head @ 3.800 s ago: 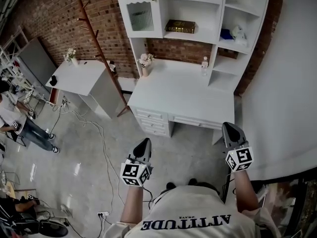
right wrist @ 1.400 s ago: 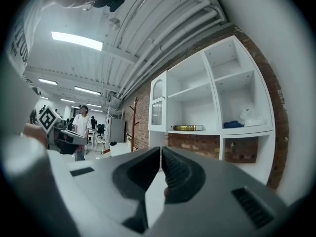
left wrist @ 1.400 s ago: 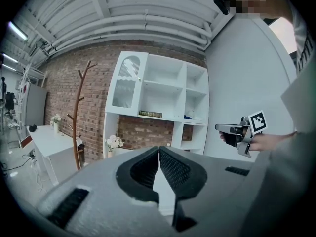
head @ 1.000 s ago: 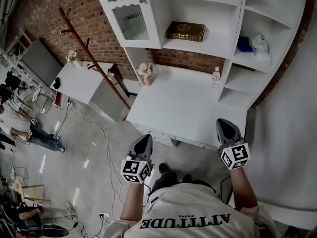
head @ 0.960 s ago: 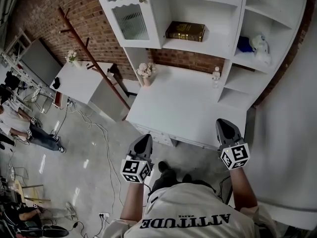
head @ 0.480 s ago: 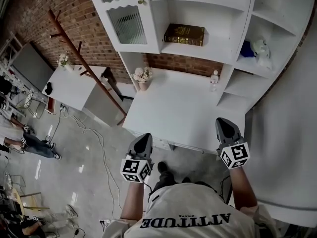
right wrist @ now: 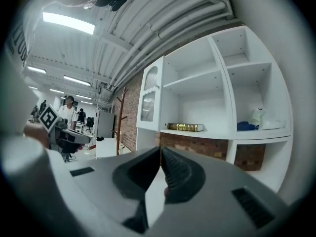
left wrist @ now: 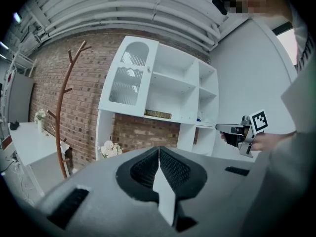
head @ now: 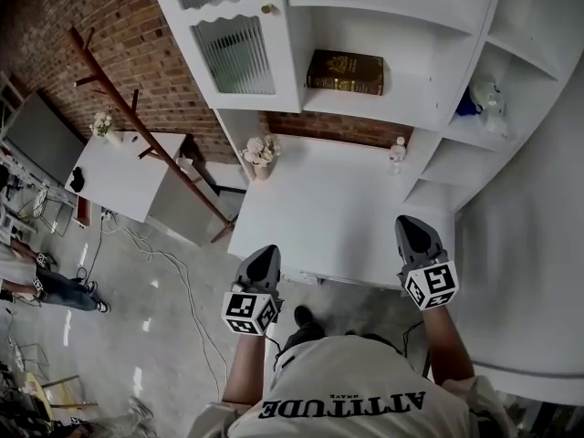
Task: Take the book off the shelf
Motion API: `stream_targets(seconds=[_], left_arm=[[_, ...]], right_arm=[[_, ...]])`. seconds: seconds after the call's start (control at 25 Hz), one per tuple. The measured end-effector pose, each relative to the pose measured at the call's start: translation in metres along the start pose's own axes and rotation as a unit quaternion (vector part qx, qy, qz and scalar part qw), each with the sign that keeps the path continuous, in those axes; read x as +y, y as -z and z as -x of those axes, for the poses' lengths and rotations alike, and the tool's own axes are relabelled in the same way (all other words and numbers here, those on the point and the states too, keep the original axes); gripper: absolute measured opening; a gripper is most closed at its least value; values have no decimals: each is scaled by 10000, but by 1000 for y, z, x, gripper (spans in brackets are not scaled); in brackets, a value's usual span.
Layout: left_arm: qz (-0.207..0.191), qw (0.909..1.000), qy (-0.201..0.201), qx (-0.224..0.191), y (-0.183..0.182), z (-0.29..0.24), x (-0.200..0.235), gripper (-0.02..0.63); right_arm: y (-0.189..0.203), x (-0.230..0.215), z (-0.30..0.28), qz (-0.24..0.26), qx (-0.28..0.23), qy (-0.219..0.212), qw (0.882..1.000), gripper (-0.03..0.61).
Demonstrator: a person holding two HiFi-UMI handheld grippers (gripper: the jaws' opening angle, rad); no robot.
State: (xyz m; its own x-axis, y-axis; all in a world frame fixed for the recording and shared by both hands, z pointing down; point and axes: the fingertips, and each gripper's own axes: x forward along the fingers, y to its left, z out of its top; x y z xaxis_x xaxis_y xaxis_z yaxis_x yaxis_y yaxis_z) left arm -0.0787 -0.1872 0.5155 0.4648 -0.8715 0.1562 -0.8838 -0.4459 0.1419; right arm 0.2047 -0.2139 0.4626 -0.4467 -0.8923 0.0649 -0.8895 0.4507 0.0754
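We hold the left gripper (head: pixel 263 261) and right gripper (head: pixel 412 234) shut, empty, at the white bench's (head: pixel 328 208) near edge. Dark gold-lettered book (head: pixel 344 71) lies flat on the far white shelf (head: pixel 411 105).

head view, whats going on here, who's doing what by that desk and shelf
A person stands in front of a white desk with a two-jaw tool in each hand. The left tool and the right tool are both shut and empty, held near the desk's front edge. The book lies flat on the shelf above the desk, untouched and well ahead of both tools. Nothing has been picked up yet.
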Motion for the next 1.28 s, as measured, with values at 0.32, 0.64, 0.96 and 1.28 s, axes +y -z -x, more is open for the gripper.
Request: stream_targets(seconds=[0.32, 0.64, 0.96, 1.28], left_arm=[[-30, 9989, 469, -25, -18, -27, 43, 26], [-56, 9961, 882, -38, -19, -43, 67, 26], [78, 9947, 1023, -51, -21, -60, 73, 26], [-4, 9955, 940, -101, -35, -78, 65, 26]], right_arm=[[-19, 8, -44, 331, 122, 448, 9984, 31], [-43, 8, -69, 700, 94, 813, 9942, 31], [-54, 14, -103, 1422, 419, 516, 9876, 31], [-76, -12, -144, 1413, 264, 466, 9885, 31]])
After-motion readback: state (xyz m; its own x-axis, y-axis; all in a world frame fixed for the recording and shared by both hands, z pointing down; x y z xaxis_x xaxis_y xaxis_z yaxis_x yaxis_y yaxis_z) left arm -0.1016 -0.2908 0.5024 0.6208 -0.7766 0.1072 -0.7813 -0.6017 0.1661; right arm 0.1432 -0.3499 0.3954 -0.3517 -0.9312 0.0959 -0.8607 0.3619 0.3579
